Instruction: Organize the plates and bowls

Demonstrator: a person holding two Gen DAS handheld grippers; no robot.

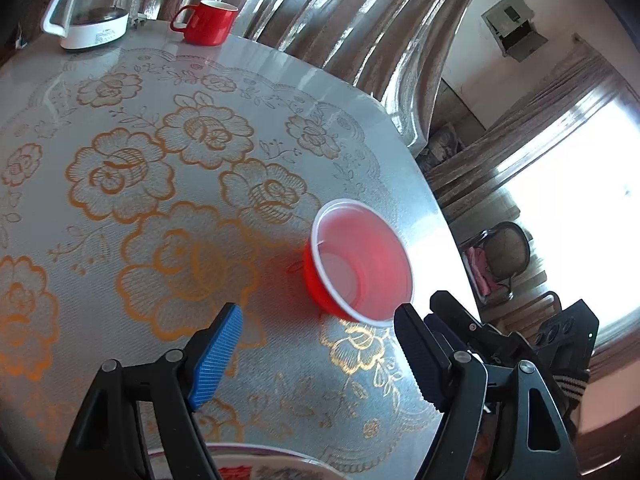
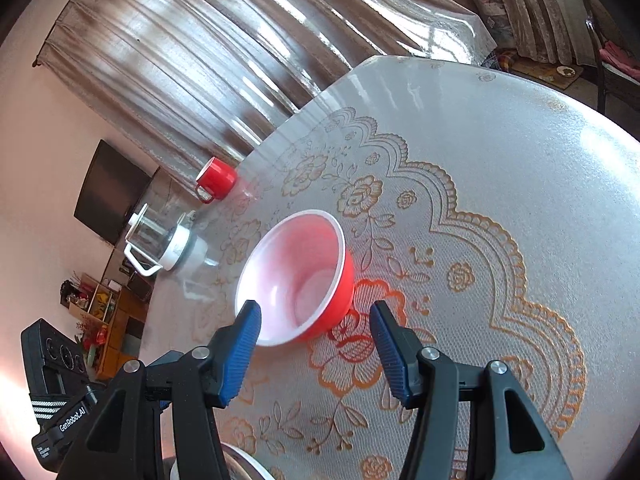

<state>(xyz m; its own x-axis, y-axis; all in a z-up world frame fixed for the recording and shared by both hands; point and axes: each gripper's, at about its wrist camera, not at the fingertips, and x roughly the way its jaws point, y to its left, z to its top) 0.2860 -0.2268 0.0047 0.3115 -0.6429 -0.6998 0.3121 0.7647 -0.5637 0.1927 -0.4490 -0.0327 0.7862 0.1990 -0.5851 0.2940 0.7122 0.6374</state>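
Bowl: the red bowl [image 1: 360,264], white inside and empty, stands upright on the surface [image 1: 120,208] near its right edge in the left wrist view; nothing touches it.
Bowl against fingers: in the right wrist view the same bowl [image 2: 298,280] sits just beyond the tips, its near rim overlapping the left blue pad; whether that pad touches the rim I cannot tell.
Right gripper [image 2: 316,344]: fingers apart, nothing clamped between them, aimed down at the bowl's near side.
Left gripper [image 1: 320,356]: fingers apart and empty, wider than the right pair; the bowl lies just past the right-hand pad, off to the right of the gap.
Plate: a patterned plate rim [image 1: 256,456] shows at the near edge under the left gripper, and a white rim [image 2: 240,460] at the bottom of the right wrist view; most of it is hidden.
Far things: a red mug [image 1: 208,22] and a glass kettle [image 1: 92,12] with a white base stand at the far left of the surface, well apart from the bowl.
Step in hand: by my reading, the approach to the bowl, before any grasp.
Next move calls for: one pad inside the wall and one outside, then closing on the rim; the light bowl may slide or tip if nudged sideways first.
Afterwards: probably carrying it toward the plate at the near edge.
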